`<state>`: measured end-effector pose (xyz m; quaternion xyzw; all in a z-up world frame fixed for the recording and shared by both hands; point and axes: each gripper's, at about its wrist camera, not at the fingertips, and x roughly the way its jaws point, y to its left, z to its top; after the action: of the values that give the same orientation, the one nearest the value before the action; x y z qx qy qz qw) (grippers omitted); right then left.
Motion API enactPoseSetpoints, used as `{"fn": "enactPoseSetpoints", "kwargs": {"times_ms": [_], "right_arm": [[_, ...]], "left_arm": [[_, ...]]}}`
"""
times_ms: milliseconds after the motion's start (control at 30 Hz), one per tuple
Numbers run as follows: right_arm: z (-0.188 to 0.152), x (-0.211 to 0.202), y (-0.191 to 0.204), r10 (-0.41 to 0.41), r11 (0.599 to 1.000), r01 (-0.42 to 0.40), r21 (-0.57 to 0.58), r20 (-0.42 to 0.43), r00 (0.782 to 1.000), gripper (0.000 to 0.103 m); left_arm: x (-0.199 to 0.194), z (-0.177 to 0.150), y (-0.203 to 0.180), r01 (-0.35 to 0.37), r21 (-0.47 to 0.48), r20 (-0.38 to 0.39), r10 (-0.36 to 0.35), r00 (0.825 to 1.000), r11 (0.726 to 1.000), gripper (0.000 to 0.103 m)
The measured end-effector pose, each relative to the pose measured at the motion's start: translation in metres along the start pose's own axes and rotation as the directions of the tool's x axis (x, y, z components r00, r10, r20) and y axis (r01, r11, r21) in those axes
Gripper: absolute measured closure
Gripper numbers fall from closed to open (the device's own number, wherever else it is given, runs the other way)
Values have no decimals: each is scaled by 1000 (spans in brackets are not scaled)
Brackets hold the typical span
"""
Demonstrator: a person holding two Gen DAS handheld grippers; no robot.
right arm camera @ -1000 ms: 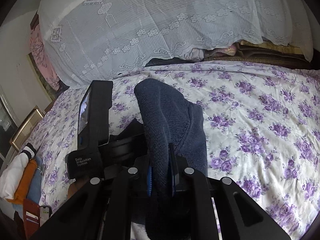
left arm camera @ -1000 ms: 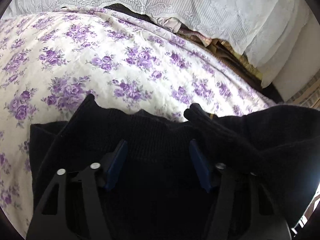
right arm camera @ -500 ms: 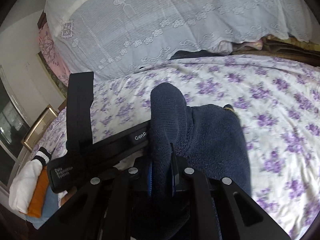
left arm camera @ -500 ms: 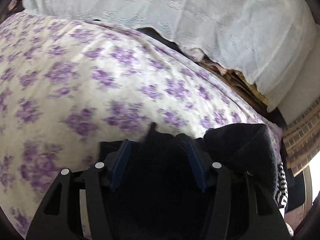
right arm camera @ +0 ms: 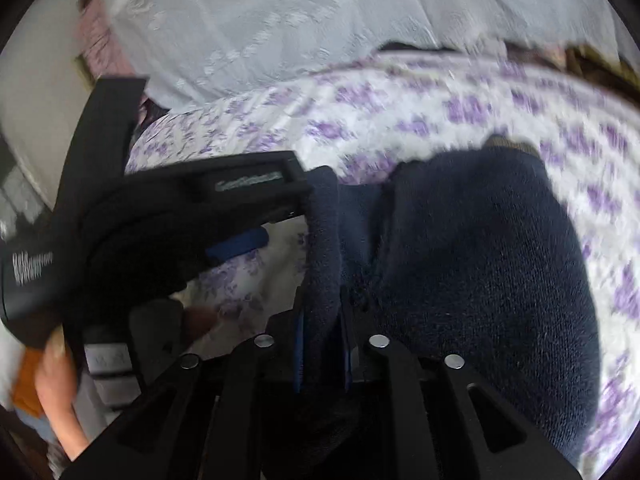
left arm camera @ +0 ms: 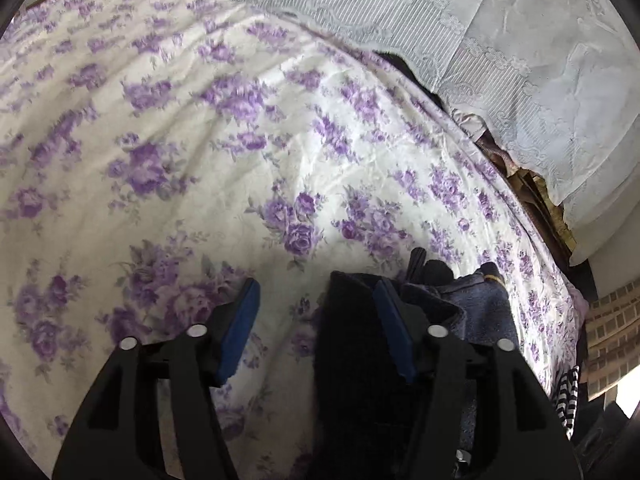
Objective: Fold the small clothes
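A dark navy knit garment [right arm camera: 480,264] lies on the purple-flowered bedspread [right arm camera: 440,120]. My right gripper [right arm camera: 322,320] is shut on a folded edge of it, low over the bed. In the left wrist view the garment [left arm camera: 360,360] sits at lower right, partly under the right finger. My left gripper [left arm camera: 316,304] is open, its jaws wide apart, with bedspread [left arm camera: 200,140] showing between them. The left gripper also shows in the right wrist view [right arm camera: 256,216], just left of the garment's held edge.
A white lace cover [left arm camera: 500,40] over piled bedding runs along the far side of the bed. A striped cloth [left arm camera: 568,396] hangs at the bed's right edge. Folded white and orange clothes [right arm camera: 24,384] lie at far left.
My left gripper has slid left off the garment, so bedspread now shows between its jaws. My right gripper has lowered the held edge toward the bed, and the garment has spread flatter.
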<state>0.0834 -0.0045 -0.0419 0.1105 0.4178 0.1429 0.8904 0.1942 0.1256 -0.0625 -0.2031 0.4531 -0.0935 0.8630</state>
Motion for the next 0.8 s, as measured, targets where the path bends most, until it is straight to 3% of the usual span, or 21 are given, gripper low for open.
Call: {"fn": "enactPoseSetpoints", "kwargs": {"times_ms": [67,233,433,600,800], "right_arm": [[1,-13,-3,86,996,-86,10,0,996,66],[-5,-65,-2,111,992,-106,-62,90,990,66],[-7,-108,-29,78,997,-74,-29,175,982,77],[-16,-116,-46,71,997,-74,11,186,980,79],[-34,-102,-58,61,997,-67,32,146,987,79]], "left_arm": [[-10,-1,-2,-17,5,28,17,999,1000,34],[-39,-6,-13,-47,58,90,41,995,997,33],[-68,-23,-45,-49,180,143,24,989,982,27],[-70,-46,-72,-96,292,158,51,986,952,23],[-58,-71,-65,-145,309,136,107,985,940,23]]}}
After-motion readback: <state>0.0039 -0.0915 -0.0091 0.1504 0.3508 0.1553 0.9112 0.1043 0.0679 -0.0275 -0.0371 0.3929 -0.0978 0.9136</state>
